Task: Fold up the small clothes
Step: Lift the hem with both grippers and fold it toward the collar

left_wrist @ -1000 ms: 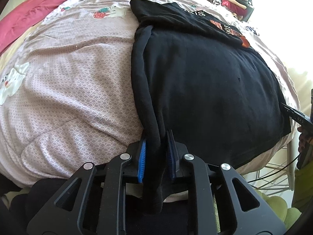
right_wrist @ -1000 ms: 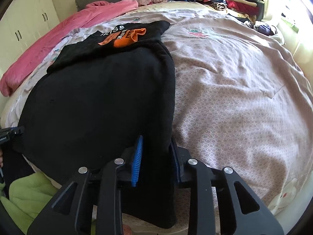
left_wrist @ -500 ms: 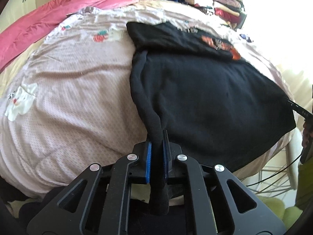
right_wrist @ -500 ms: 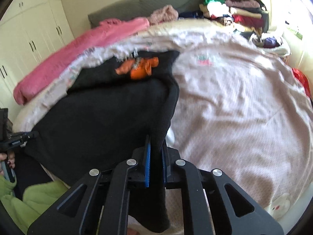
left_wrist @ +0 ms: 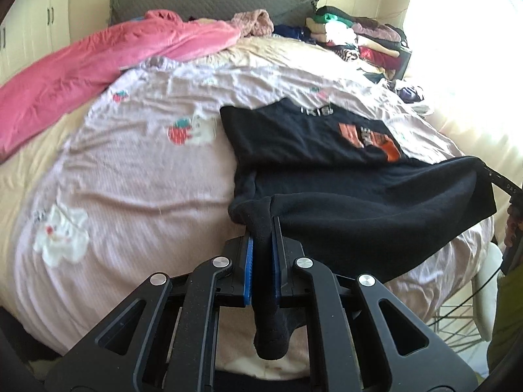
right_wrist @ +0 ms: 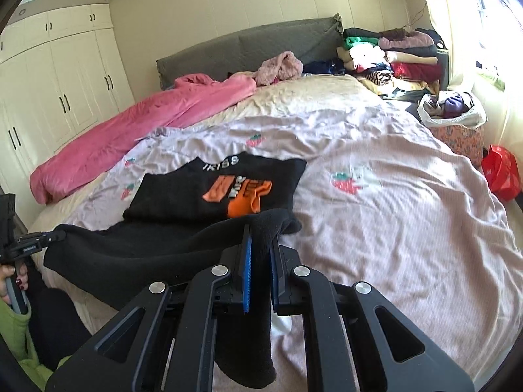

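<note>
Left gripper (left_wrist: 261, 245) was clenched on the black garment's (left_wrist: 376, 215) hem corner, w/ a fold of cloth hanging out behind the blue pads. Right gripper (right_wrist: 260, 254) pinched the opposite corner the same way. Between them the hem hung lifted off the pink bedspread (left_wrist: 130, 170); the printed upper half lay flat toward 12 o'clock. Pink blanket (right_wrist: 137, 130) lay at 10 o'clock, folded clothes stack (right_wrist: 392, 58) at 1 o'clock.

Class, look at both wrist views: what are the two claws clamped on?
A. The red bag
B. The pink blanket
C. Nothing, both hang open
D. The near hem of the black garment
D: the left claw and the right claw each pinch the black garment, its hem lifted.
</note>
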A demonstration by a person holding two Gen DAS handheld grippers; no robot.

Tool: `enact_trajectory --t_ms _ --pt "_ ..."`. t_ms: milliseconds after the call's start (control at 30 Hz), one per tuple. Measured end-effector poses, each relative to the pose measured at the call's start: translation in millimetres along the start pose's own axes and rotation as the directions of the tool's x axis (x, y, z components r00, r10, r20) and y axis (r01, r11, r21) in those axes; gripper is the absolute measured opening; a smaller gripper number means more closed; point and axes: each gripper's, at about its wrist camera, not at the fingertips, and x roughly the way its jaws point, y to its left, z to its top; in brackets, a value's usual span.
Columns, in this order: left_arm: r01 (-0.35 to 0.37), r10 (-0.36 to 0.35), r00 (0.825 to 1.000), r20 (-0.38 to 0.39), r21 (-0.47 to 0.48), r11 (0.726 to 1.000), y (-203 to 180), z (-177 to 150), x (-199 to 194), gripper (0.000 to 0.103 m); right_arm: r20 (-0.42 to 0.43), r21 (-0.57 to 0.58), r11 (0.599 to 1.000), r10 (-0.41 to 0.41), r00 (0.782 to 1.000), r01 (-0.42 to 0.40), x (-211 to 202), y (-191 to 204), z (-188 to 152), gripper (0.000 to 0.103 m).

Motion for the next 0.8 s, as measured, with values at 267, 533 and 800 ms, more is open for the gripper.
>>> enact_trajectory --t_ms 267,533,800 --pt "-0.041 0.04 0.999 0.035 0.033 0.999 -7 22 3 0.003 0.023 0.021 1.0 -0.001 1.0 0.001 7 -4 18 0.008" --pt "-0.054 0.052 0.997 0.058 0.024 0.998 -5 40 10 0.003 0.035 0.02 1.0 -0.017 0.999 0.016 17 -5 30 0.008" --pt "-0.06 0.059 0.996 0.073 0.012 0.998 0 55 19 0.003 0.044 0.025 0.999 -0.03 0.999 0.029 28 -8 40 0.008"
